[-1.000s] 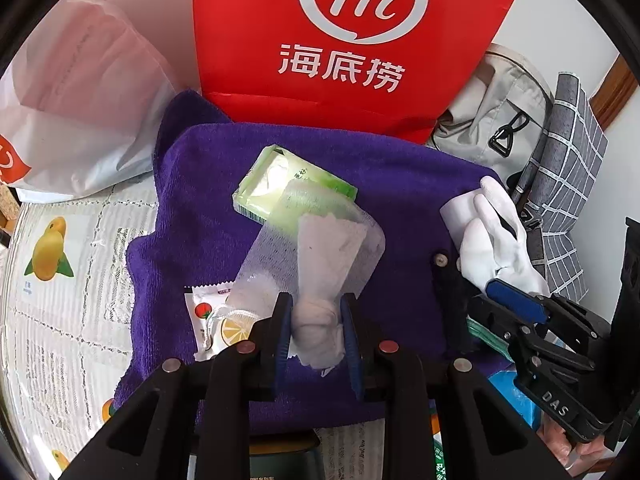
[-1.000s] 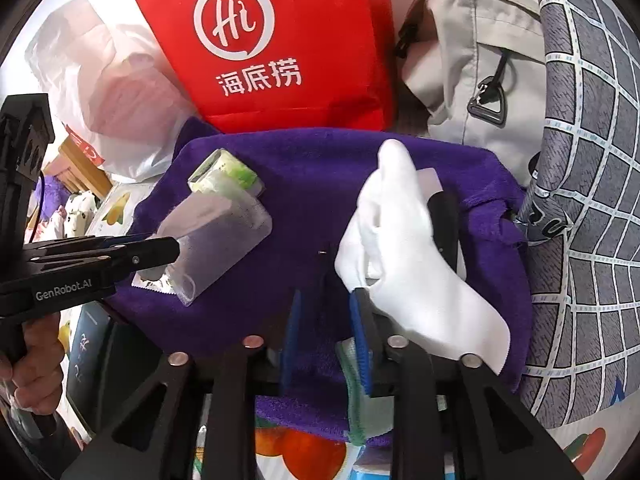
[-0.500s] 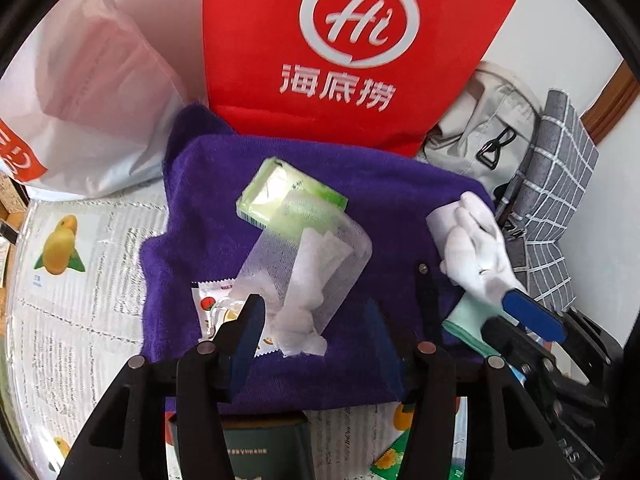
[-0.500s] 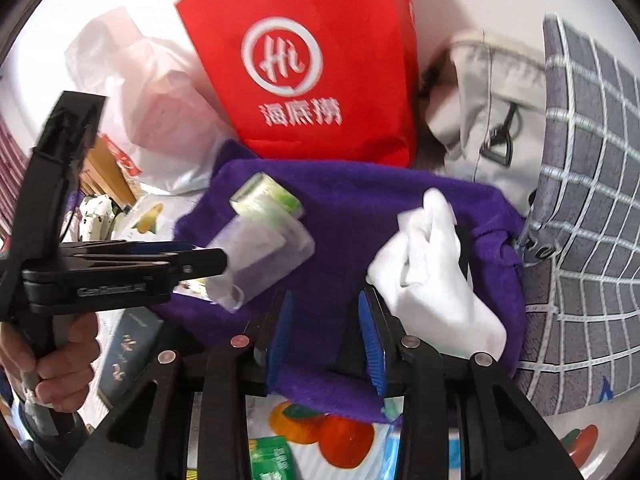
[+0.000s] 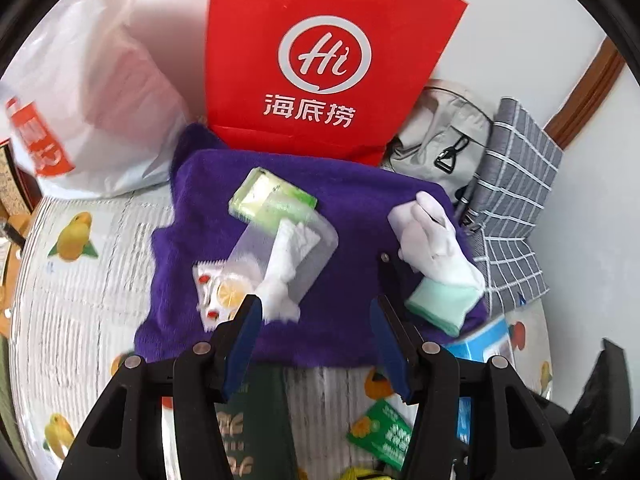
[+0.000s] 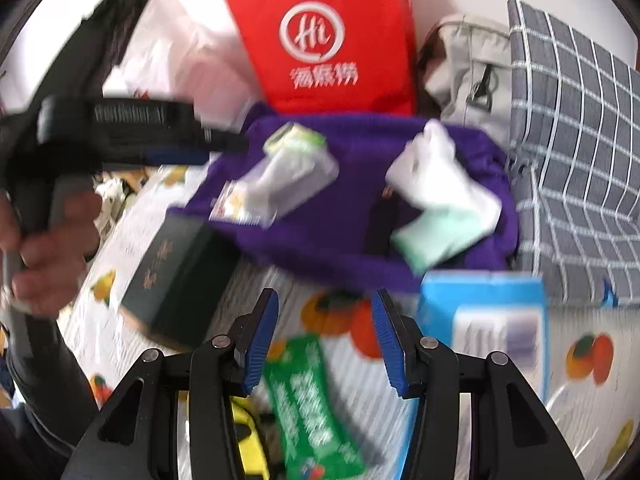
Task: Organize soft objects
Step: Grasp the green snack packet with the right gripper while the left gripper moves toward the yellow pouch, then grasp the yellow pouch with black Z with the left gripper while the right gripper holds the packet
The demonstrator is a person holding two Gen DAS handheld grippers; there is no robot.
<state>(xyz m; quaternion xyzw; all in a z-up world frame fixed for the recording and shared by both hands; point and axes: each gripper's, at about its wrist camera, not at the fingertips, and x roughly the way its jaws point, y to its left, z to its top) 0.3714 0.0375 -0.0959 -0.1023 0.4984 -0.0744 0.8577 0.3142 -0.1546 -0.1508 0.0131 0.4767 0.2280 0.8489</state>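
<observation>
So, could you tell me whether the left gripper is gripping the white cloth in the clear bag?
No, the left gripper stands open, with the white cloth lying free on the purple towel.

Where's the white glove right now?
The white glove lies on the right part of the purple towel in the left wrist view, overlapping a mint cloth, with the grey bag behind it.

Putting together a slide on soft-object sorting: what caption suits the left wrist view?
Open left gripper above a purple towel holding a white glove, bagged cloth and green pack.
</observation>
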